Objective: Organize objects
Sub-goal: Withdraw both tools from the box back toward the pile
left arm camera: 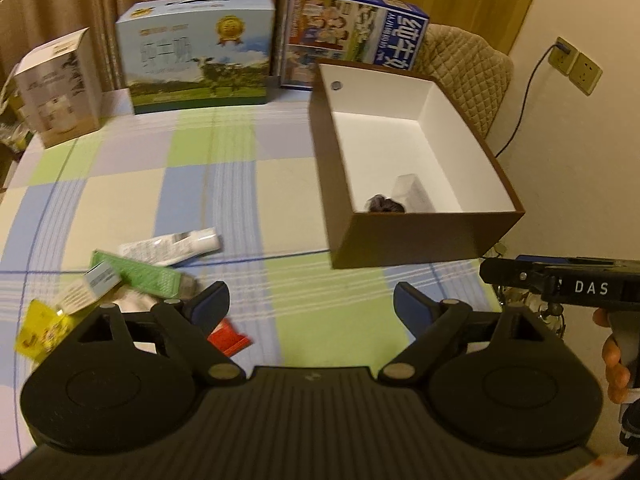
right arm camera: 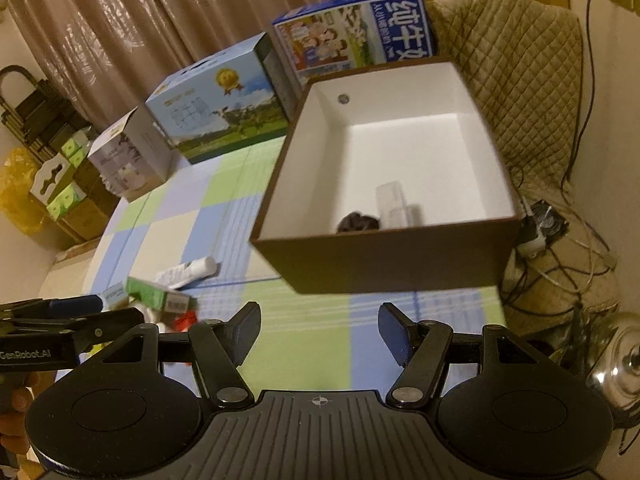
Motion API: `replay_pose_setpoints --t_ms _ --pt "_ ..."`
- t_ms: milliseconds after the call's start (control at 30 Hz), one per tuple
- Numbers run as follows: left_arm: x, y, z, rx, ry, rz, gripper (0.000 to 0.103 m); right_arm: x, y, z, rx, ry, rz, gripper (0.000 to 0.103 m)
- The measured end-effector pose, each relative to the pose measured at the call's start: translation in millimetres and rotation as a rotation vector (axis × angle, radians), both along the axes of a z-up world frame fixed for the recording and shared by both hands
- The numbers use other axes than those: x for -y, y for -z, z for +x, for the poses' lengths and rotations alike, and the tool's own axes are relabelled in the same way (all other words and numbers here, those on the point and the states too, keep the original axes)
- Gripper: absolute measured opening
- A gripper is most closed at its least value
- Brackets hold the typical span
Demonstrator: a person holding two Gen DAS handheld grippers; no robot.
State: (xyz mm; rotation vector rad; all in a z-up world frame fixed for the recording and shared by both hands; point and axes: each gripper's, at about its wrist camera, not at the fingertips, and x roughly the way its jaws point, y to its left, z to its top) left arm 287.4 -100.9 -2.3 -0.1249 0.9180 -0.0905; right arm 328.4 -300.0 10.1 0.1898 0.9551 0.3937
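The left gripper [left arm camera: 311,306] hangs spread and empty over the checked tablecloth [left arm camera: 240,184]; the right gripper [right arm camera: 319,332] is likewise parted, holding nothing. Left of them lies a heap: red packet [left arm camera: 230,338], green box [left arm camera: 136,274], white tube [left arm camera: 172,246]. Beyond, the brown box [left arm camera: 416,236] holds a dark item [left arm camera: 386,204].

Dim warm indoor light, motion blur, fisheye-bent edges.
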Motion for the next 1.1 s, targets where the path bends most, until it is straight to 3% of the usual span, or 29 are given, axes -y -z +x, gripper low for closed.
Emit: replay_pose_setpoints --t_ms 333,600,1100 --pt "-53 7 -41 -0.003 -0.075 -0.008 0.088 -32 12 -19 -0.048 -0.017 0.016 0.065" --pt "-91 18 -71 -0.009 -0.152 0.000 0.088 -53 23 -29 -0.090 -0.035 0.051 0.077" --pt "-159 44 -120 -0.060 -0.318 0.059 0.088 -115 49 -36 -0.125 -0.144 0.032 0.077"
